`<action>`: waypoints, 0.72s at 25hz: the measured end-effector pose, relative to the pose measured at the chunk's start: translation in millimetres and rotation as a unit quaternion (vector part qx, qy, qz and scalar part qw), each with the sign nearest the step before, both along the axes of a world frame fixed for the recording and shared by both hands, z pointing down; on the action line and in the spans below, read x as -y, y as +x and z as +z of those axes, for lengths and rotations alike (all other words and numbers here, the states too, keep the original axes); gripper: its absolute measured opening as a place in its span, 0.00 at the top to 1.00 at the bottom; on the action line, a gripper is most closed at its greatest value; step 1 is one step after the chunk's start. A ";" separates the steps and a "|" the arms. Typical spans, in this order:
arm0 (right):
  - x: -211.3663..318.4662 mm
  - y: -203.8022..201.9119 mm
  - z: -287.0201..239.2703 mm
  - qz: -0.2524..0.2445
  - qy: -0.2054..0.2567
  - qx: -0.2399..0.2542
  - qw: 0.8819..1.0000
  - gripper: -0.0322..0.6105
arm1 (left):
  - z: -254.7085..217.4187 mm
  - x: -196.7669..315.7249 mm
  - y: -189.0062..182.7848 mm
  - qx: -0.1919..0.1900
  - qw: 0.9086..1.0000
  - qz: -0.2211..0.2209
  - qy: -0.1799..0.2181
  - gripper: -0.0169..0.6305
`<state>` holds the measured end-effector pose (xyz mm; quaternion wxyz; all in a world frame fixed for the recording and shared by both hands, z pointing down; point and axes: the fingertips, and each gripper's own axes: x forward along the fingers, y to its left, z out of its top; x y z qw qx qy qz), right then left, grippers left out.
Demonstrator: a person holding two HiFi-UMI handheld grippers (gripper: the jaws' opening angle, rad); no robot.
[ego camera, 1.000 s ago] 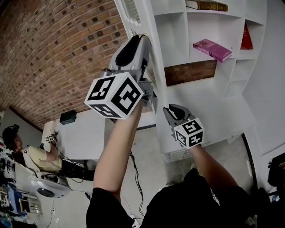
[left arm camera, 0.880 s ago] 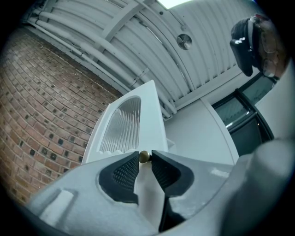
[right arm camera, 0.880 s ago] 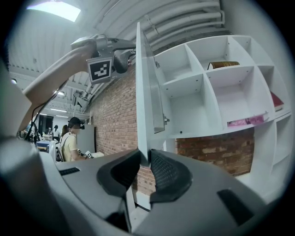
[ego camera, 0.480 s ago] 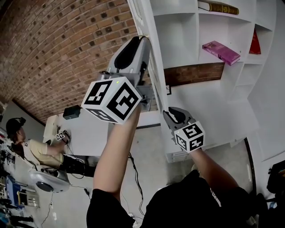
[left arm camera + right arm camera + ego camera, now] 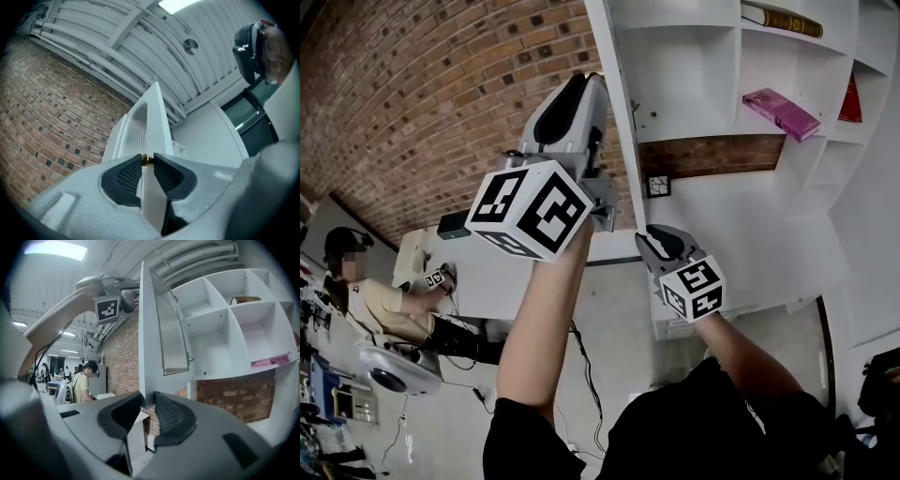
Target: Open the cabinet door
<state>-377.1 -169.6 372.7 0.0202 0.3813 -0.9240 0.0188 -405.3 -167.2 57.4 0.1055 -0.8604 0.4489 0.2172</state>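
- The tall white cabinet door (image 5: pixel 621 122), with a ribbed glass panel (image 5: pixel 171 333) set in it, stands swung well out from the white open-shelved cabinet (image 5: pixel 739 75). It is seen edge-on, to the left of the shelves, so the opening looks largely done.
- The left gripper (image 5: pixel 146 165) is raised high on the door's free edge. Its jaws are closed narrowly on that edge, one black ribbed pad (image 5: pixel 127 176) on each face. A small brass knob (image 5: pixel 146 160) sits right at the tips. This hold is probably there to steer the swing from where the handle is.
- The right gripper (image 5: pixel 147 404) sits lower and nearer, at the door's bottom corner. That corner stands between its tips, and its jaws, moderately apart, have just been opening. No firm pinch shows, so it seems to be letting go while the left one carries the door.
- Both tools straddle the same edge, one above the other, with the red brick wall (image 5: pixel 441 94) far behind on the left.
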 end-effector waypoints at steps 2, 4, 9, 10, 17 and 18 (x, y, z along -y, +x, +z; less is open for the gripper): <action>-0.5 -3.9 -0.6 0.002 0.001 0.003 1.000 0.81 | -0.9 -0.2 -4.4 0.000 1.000 -0.001 -0.002 0.84; -0.9 -6.5 -1.4 0.003 0.001 0.004 1.000 0.81 | -1.8 -0.4 -6.7 0.000 1.000 0.000 -0.004 0.84; -1.0 -7.9 -0.9 0.004 0.001 0.007 1.000 0.80 | -1.2 -2.1 -7.9 0.010 1.000 -0.013 0.005 0.84; -1.1 -6.6 -0.9 0.006 0.001 0.011 1.000 0.80 | -1.2 -3.0 -6.4 0.022 0.999 -0.026 0.012 0.84; -9.8 7.2 -2.8 0.002 -0.012 0.018 1.000 0.81 | 7.2 -7.3 -1.8 0.025 0.999 -0.040 0.015 0.86; -13.2 12.9 -1.3 0.004 -0.013 0.020 1.000 0.81 | 12.2 -9.5 -1.4 0.014 0.999 -0.032 0.010 0.86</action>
